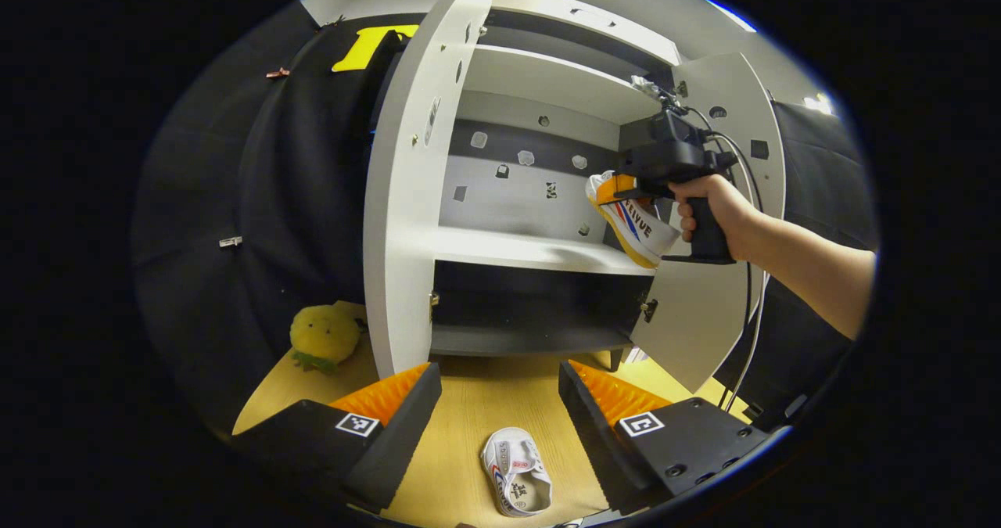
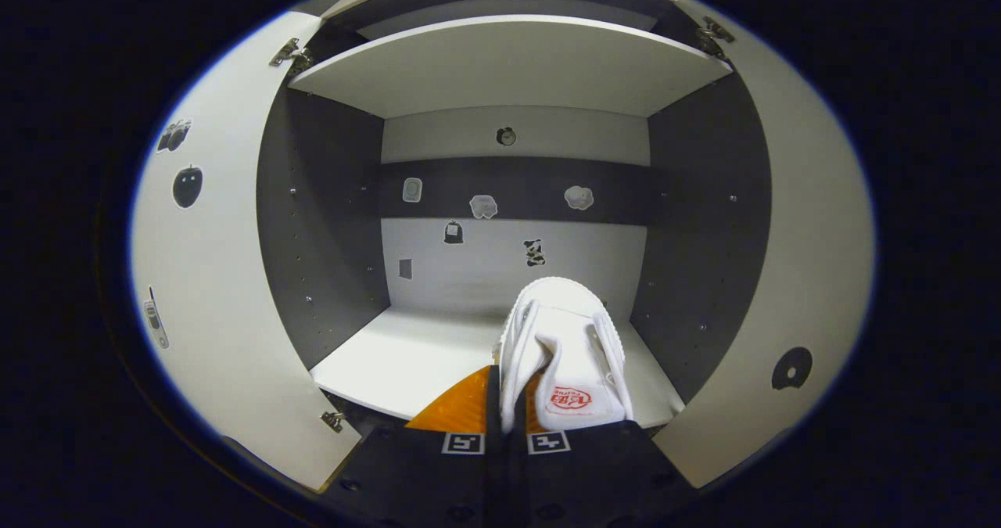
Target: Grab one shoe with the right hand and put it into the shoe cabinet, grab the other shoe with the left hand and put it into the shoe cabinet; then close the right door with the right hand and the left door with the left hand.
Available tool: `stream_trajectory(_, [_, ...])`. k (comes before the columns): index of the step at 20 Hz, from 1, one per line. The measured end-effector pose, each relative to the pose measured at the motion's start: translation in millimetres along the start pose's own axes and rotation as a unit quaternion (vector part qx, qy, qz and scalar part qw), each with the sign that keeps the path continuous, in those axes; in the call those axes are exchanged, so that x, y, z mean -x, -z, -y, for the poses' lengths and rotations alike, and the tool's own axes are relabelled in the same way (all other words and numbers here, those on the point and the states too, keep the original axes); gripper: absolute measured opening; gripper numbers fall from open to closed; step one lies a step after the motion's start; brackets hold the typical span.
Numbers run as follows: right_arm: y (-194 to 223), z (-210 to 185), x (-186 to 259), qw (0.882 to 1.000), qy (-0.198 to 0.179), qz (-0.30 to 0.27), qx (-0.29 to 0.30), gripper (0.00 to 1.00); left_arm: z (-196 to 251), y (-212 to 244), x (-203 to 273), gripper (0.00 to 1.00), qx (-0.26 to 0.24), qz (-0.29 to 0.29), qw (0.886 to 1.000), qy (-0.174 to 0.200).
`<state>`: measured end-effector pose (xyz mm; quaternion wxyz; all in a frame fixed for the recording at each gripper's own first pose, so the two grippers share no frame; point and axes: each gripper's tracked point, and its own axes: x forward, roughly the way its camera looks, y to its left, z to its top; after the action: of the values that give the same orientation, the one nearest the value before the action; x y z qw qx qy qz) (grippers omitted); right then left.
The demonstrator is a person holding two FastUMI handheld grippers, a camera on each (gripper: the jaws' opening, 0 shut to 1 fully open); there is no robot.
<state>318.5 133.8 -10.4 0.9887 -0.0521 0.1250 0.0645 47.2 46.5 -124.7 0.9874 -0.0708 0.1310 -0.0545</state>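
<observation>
Right now, right gripper (image 2: 506,426): jaws are pinching one side wall of a white shoe (image 2: 565,348) near its heel, nearly closed on it.
Held shoe's axis: running away from the camera in the right gripper view, toe pointing into the shoe cabinet (image 2: 500,66) over the middle shelf (image 2: 391,356); in the left gripper view the held shoe (image 1: 637,223) is tilting sole-outward, with blue and red stripes and dark lettering I cannot read surely.
Right hand (image 1: 715,211): gripping the handle, forearm reaching in from the right.
Left gripper (image 1: 500,418): jaws are standing wide apart, holding nothing.
Other shoe (image 1: 516,472): lying on the wooden floor (image 1: 469,403) between those fingers, opening up.
Doors: left door (image 1: 414,176) and right door (image 1: 727,223) both standing open.
Yellow plush toy (image 1: 324,334): sitting on the floor beside the left door.
</observation>
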Motion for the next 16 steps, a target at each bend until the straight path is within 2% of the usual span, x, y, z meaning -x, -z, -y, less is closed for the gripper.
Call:
stream_trajectory(5, [1.6,-7.2,-67.7,0.997,-0.008,-0.018,0.069,0.05,-15.7,-8.9,-0.2,0.95,0.002,0.007,0.999,-0.037])
stream_trajectory(7, [10.0,-11.0,-93.3,0.996,-0.016,-0.042,0.072,0.05,-23.6,-8.6,0.4,0.95,0.014,0.007,0.998,-0.056])
stream_trajectory(11, [34.3,-2.8,-139.4,0.992,0.002,-0.092,0.084,0.05,-34.2,-1.1,3.5,0.95,0.014,0.004,0.996,-0.093])
stream_trajectory(16, [58.5,5.9,-168.3,0.987,0.010,-0.130,0.091,0.05,-39.8,-1.7,5.1,0.95,0.037,0.009,0.992,-0.118])
